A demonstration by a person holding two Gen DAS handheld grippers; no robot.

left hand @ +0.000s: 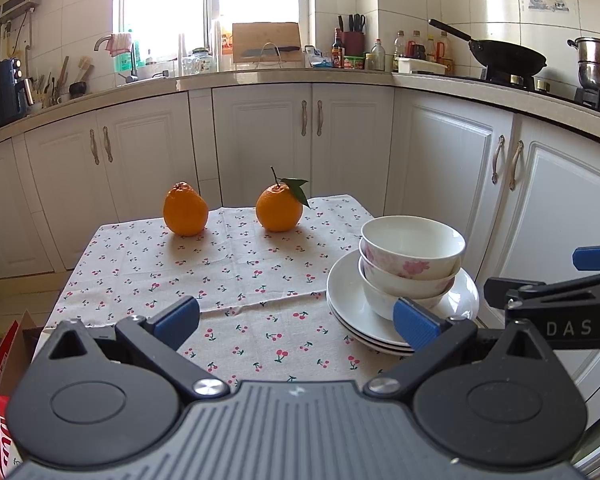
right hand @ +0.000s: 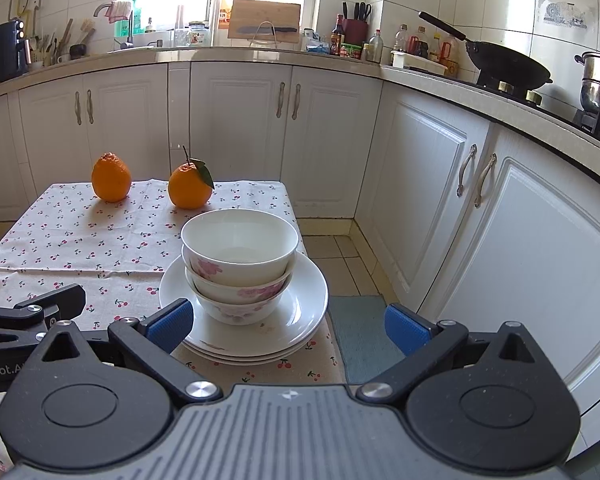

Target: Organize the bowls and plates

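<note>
The right gripper (right hand: 290, 326) hangs just short of the stack of plates (right hand: 300, 304), its blue pads spread wide with nothing between them, one pad in front of the near left rim of the plates and the other out past their right edge, over the floor. The left gripper (left hand: 296, 322) is likewise wide open and empty, poised to the left of the plates over the cherry-print tablecloth (left hand: 220, 264), its right pad overlapping the near rim of the plates in its own view; whether either pad actually touches the china I cannot tell. On the plates, roughly centred, sit three nested bowls (right hand: 240, 268), white with pink flowers, mouths up and sitting fairly level. The plates look to be two or three deep and lie near the right-hand edge of the table. Beyond the plates, toward the far edge of the cloth, stand two oranges (left hand: 186, 210), the one nearer the plates with a leaf on its stem; they are well apart from the crockery. Judged from how things lie, the gathering is largely done: bowls nested, plates piled, everything in one tower. What may be left, if anything, is shifting the whole pile inward from the table edge, or simply drawing both grippers away; no loose plate or bowl shows anywhere else on the cloth.
</note>
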